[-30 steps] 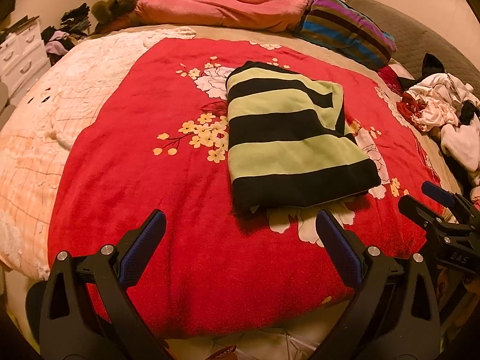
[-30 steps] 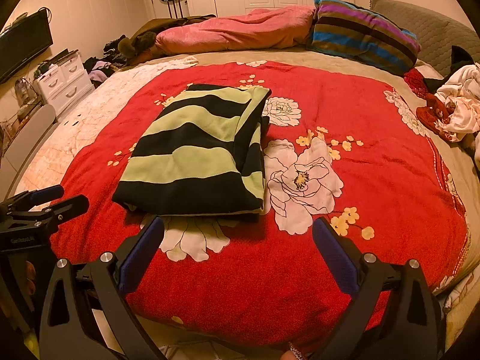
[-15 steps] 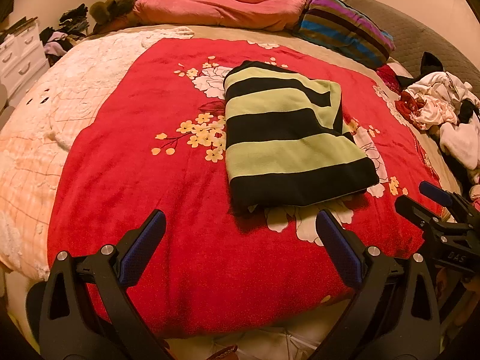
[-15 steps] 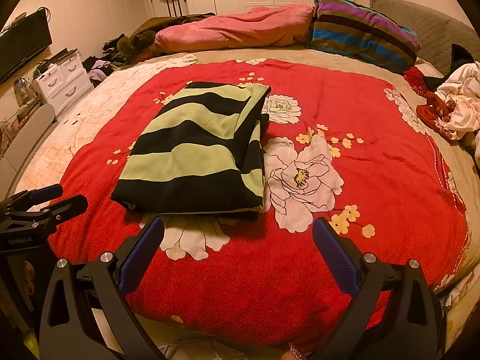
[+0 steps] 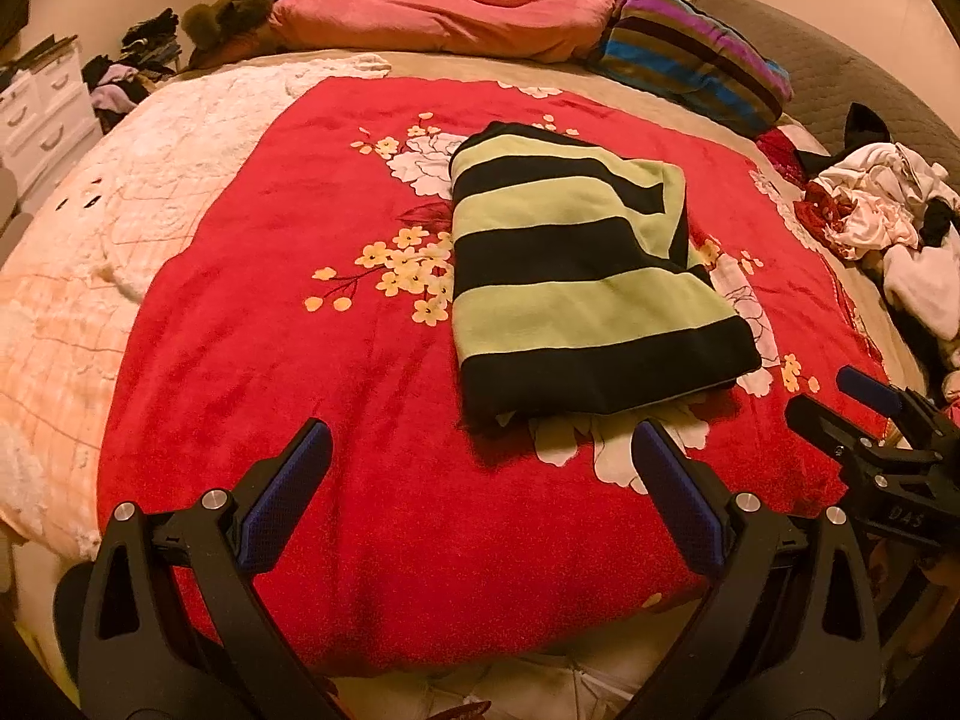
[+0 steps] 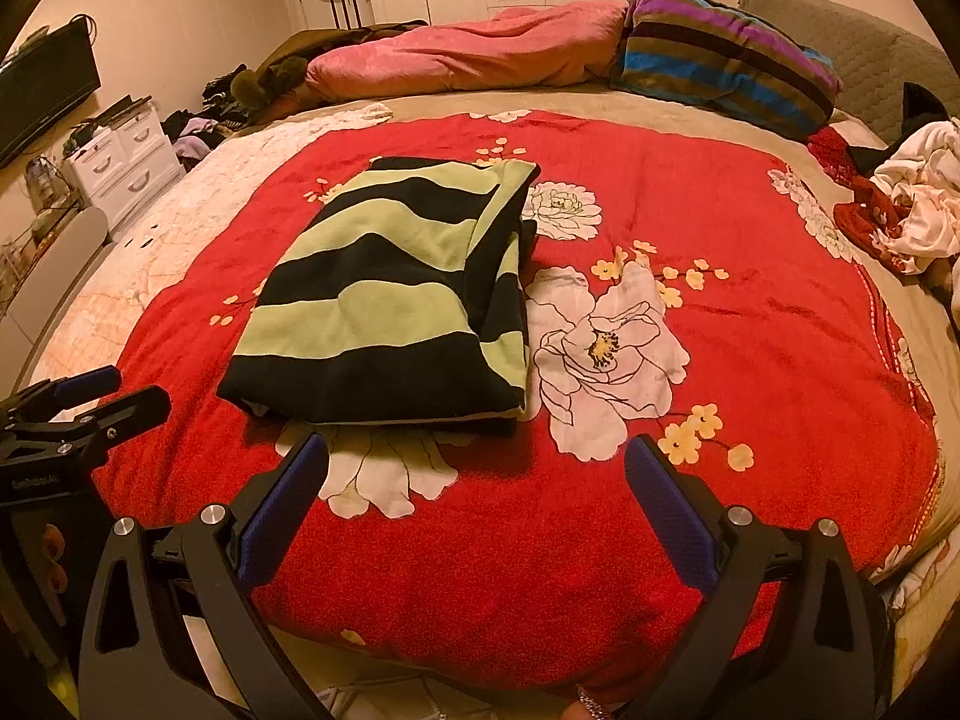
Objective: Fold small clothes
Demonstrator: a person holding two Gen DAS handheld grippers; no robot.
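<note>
A green and black striped garment point(image 5: 576, 276) lies folded flat on the red flowered blanket point(image 5: 300, 360); it also shows in the right wrist view point(image 6: 390, 294). My left gripper point(image 5: 480, 444) is open and empty, held above the blanket's near edge, short of the garment. My right gripper point(image 6: 477, 456) is open and empty, just in front of the garment's near edge. The right gripper also shows at the right of the left wrist view point(image 5: 852, 402). The left gripper shows at the left of the right wrist view point(image 6: 114, 396).
A pile of white and red clothes point(image 5: 876, 216) lies at the bed's right side point(image 6: 912, 210). A pink quilt point(image 5: 444, 18) and a striped pillow point(image 5: 696, 54) lie at the far end. White drawers point(image 6: 126, 162) stand to the left of the bed.
Both grippers stay open. The views have shifted only slightly; the garment has not moved.
</note>
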